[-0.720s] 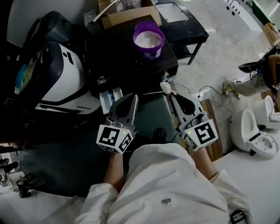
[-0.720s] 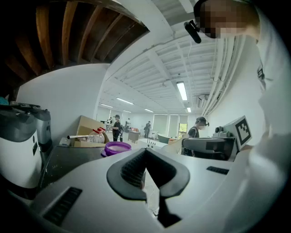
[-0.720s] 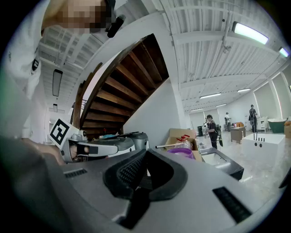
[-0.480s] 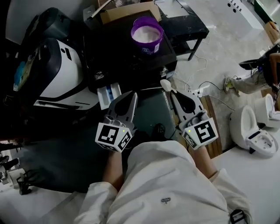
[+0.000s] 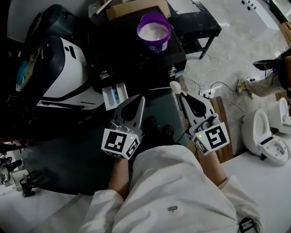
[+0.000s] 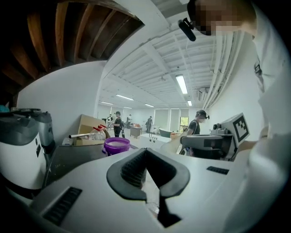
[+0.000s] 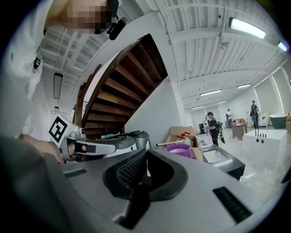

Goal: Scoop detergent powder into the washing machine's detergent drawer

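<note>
Tongs in both of the person's hands point away from the body, side by side, over a dark floor mat (image 5: 68, 159).

Far left stands a rounded white and black appliance (image 5: 59, 77). Just right of it is the black washing machine (image 5: 132, 59), seen from above. Its detergent drawer (image 5: 113, 95) is pulled out at the front left corner, white with a blue compartment inside.

The left tongs (image 5: 140, 100) are near the drawer, slightly right of it and not touching it. In the left gripper view the left tongs (image 6: 146, 151) are pressed together at the tips and hold nothing.

A purple detergent tub (image 5: 154, 31) stands on top of the machine, open, with white powder inside. It is well beyond both tongs. A cardboard box (image 5: 132, 8) sits behind it.

The right tongs (image 5: 181, 96) are closed on the handle of a small white scoop (image 5: 173, 86). Its bowl sticks out past the tips, by the machine's front right corner, well apart from the drawer. Whether it carries powder cannot be told. In the right gripper view the right tongs (image 7: 146, 152) are together at the tips.

Far right, a white cable (image 5: 213, 86) lies on the pale floor.
</note>
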`<move>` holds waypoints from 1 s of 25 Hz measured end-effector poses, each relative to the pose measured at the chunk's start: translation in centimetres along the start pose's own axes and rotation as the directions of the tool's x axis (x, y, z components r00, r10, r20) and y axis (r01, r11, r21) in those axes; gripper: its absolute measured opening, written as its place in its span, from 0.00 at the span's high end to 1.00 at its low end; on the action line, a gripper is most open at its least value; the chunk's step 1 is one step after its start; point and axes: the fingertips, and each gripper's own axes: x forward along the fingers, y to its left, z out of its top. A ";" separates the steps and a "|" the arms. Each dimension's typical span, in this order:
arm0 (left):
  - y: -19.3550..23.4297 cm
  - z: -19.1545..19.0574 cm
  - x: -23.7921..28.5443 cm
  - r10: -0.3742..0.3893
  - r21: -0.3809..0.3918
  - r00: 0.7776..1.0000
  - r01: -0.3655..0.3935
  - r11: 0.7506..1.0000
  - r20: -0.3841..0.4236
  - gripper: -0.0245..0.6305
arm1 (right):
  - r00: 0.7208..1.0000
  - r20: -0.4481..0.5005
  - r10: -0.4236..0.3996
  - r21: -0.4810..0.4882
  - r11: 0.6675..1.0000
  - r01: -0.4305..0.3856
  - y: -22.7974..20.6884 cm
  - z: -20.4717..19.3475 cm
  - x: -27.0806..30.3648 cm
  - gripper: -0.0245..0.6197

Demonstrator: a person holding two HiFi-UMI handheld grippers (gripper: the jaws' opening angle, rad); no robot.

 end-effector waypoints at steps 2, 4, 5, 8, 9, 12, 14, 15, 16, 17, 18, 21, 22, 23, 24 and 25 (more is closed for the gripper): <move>-0.2 -0.1 0.1 0.005 0.050 1.000 -0.005 0.999 -0.016 0.93 | 1.000 -0.006 0.002 -0.006 1.000 -0.002 -0.1 -0.2 0.3 0.94; -0.2 -0.1 0.2 -0.005 0.059 1.000 0.006 0.998 -0.023 0.93 | 1.000 -0.010 0.000 -0.006 1.000 0.000 -0.2 -0.3 0.7 0.94; -0.2 -0.1 0.4 -0.013 0.048 1.000 0.014 0.999 -0.022 0.93 | 1.000 -0.010 -0.002 -0.004 1.000 0.002 -0.2 -0.3 0.9 0.94; 0.1 -0.3 1.1 -0.037 0.027 0.999 0.038 0.999 -0.016 0.93 | 1.000 -0.005 -0.015 0.005 1.000 0.015 -0.6 -0.1 1.5 0.94; 0.2 -0.3 1.5 -0.044 0.026 0.999 0.044 0.999 -0.014 0.93 | 1.000 -0.009 -0.018 -0.002 1.000 0.018 -0.9 -0.2 1.7 0.94; 1.0 -0.4 2.7 -0.060 0.025 0.998 0.060 0.998 -0.013 0.93 | 0.999 -0.034 -0.026 -0.031 0.999 0.025 -1.6 -0.5 2.7 0.94; 1.6 -0.4 3.6 -0.067 0.018 0.998 0.067 0.998 -0.012 0.93 | 0.999 -0.043 -0.026 -0.037 0.999 0.025 -2.0 -0.3 3.4 0.94; 2.0 -0.4 4.1 -0.071 0.013 0.997 0.071 0.997 -0.011 0.93 | 0.999 -0.046 -0.027 -0.042 0.999 0.026 -2.3 -0.2 3.8 0.94; 2.3 -0.3 4.7 -0.074 0.008 0.997 0.074 0.997 -0.009 0.93 | 0.998 -0.050 -0.030 -0.048 0.998 0.027 -2.6 0.0 4.3 0.94; 2.7 -0.2 5.2 -0.077 0.005 0.997 0.077 0.997 -0.007 0.93 | 0.998 -0.053 -0.032 -0.056 0.998 0.029 -3.0 0.2 4.8 0.94; 3.2 -0.1 5.8 -0.079 0.003 0.997 0.079 0.997 -0.006 0.93 | 0.998 -0.055 -0.034 -0.062 0.998 0.031 -3.4 0.5 5.4 0.94; 4.5 0.4 7.6 -0.087 -0.004 0.996 0.087 0.996 -0.003 0.93 | 0.998 -0.054 -0.037 -0.071 0.997 0.033 -4.7 1.3 7.1 0.94; 4.9 0.6 8.2 -0.088 -0.003 0.996 0.088 0.996 -0.002 0.93 | 0.998 -0.053 -0.038 -0.073 0.997 0.034 -5.1 1.6 7.7 0.94; 5.4 0.8 8.8 -0.089 -0.002 0.996 0.089 0.996 -0.001 0.93 | 0.998 -0.052 -0.039 -0.073 0.997 0.035 -5.6 1.9 8.3 0.94; 5.9 1.0 9.3 -0.089 0.001 0.996 0.089 0.996 0.000 0.93 | 0.998 -0.052 -0.040 -0.074 0.997 0.036 -6.1 2.1 8.9 0.94; 6.3 1.2 9.9 -0.090 0.002 0.996 0.090 0.996 0.000 0.93 | 0.998 -0.053 -0.040 -0.076 0.996 0.036 -6.5 2.2 9.6 0.94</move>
